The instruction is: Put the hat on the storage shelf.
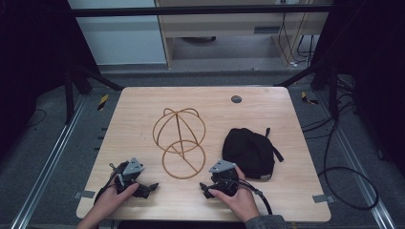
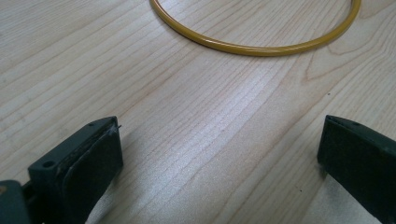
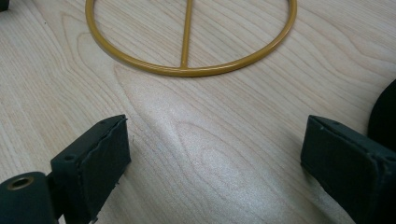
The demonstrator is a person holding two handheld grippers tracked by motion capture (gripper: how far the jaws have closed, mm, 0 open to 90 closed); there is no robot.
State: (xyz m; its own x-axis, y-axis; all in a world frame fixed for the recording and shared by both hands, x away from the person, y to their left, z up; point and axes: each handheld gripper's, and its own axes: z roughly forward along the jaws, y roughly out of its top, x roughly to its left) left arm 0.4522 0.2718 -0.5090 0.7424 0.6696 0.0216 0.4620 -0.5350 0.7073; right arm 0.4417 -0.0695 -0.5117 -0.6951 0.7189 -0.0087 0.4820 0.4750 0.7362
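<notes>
left gripper (image 1: 152,186): jaws wide, near desk (image 1: 143,109) front edge | right gripper (image 1: 203,187): jaws wide, front edge | wire hat stand (image 1: 179,142): centre | black cap (image 1: 249,152): right

A light wooden table (image 1: 143,102) with rounded corners stands on a grey floor (image 1: 57,143). Near its far edge sits a small round grey cap (image 1: 236,99) set into the top. In the middle stands a yellow-brown wire hat stand (image 1: 179,129) with a flat ring for a base. Just to the right of it lies a soft black cloth cap (image 1: 249,151) with a strap sticking out. The two are close but apart.
</notes>
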